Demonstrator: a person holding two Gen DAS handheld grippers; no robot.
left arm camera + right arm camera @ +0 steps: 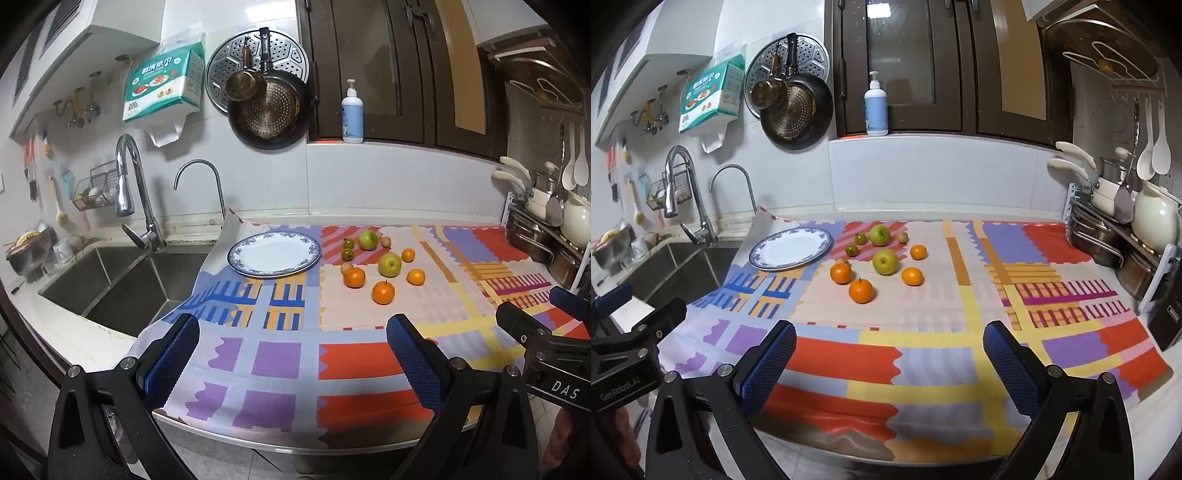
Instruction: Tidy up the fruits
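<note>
Kitchen counter | plate [273,254] bare | fruits [382,264] beside it on cloth | both jaws spread, holding nothing

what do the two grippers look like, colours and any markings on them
Both match: black plastic frames with silver round bolts, and two broad fingers faced with blue, diamond-textured pads. The left gripper shows its body in the right wrist view with white lettering reading GenRobot.AI. The right gripper shows in the left wrist view with white letters DAS. No cables or sleeves are visible.
</note>
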